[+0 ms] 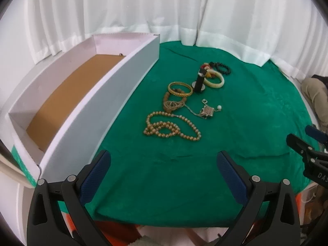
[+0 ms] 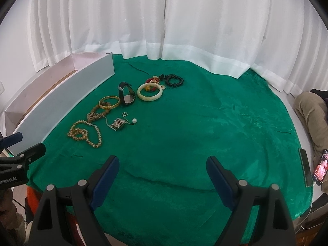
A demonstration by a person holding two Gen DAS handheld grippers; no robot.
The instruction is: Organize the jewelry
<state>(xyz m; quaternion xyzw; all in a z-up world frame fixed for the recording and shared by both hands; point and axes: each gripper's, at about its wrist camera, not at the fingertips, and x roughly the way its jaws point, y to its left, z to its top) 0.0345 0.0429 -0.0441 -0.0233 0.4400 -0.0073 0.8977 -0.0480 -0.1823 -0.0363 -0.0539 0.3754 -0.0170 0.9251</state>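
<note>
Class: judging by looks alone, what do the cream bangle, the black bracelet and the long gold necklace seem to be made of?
Cream bangle: smooth glossy ring, perhaps jade, resin or bone.
Black bracelet: shiny round beads, likely stone or glass.
Long gold necklace: pearly golden beads, probably imitation pearl.

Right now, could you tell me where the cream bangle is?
The cream bangle lies on the green cloth, between the black watch to its left and the black bead bracelet behind it.

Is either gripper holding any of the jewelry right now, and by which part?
Nothing is held. The left gripper and right gripper both have open, empty jaws above the green cloth.
</note>
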